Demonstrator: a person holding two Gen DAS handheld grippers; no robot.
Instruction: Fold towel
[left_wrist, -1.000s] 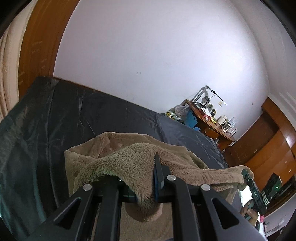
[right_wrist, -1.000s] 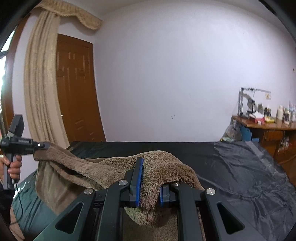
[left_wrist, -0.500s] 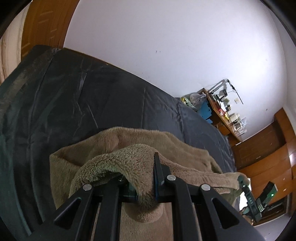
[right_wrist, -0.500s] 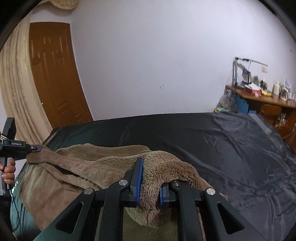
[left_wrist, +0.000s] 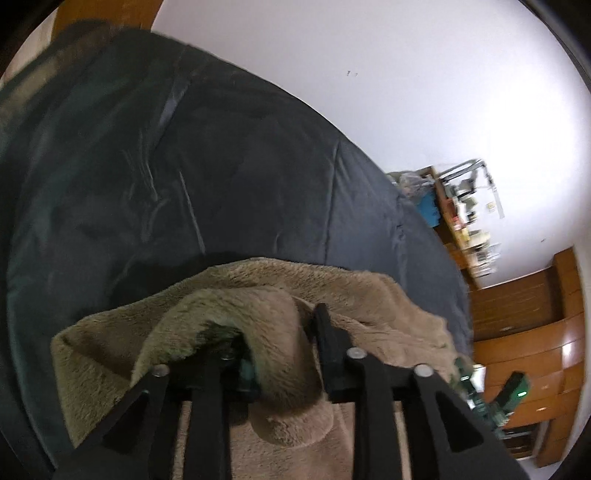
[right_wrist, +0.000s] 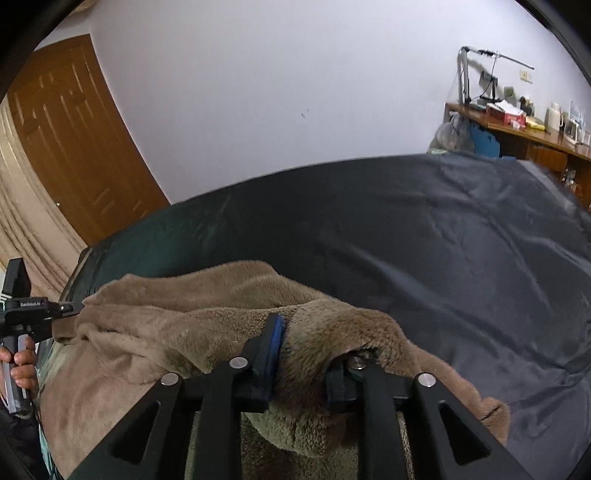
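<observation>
A fluffy brown towel (left_wrist: 332, 291) hangs between both grippers over a bed with a dark cover (left_wrist: 184, 166). My left gripper (left_wrist: 280, 354) is shut on one bunched corner of it, and pile hides the left finger. My right gripper (right_wrist: 303, 354) is shut on the other corner of the towel (right_wrist: 184, 314), cloth draping over both fingers. In the right wrist view the left gripper (right_wrist: 70, 306) shows at the far left, a hand (right_wrist: 20, 365) on its handle, the towel edge stretched to it. The right gripper (left_wrist: 469, 380) appears blurred at the lower right of the left wrist view.
The dark cover (right_wrist: 443, 240) spreads wide ahead of the towel, wrinkled. A wooden door (right_wrist: 74, 140) and beige curtain (right_wrist: 22, 221) stand at the left. A cluttered wooden desk (right_wrist: 524, 129) with a lamp arm is at the right, with wooden cabinets (left_wrist: 528, 321) beside it.
Both grippers have tilted down and moved forward over the bed with the towel still held; more dark cover and less wall fills each view. The left wrist view is now blurred by motion.
</observation>
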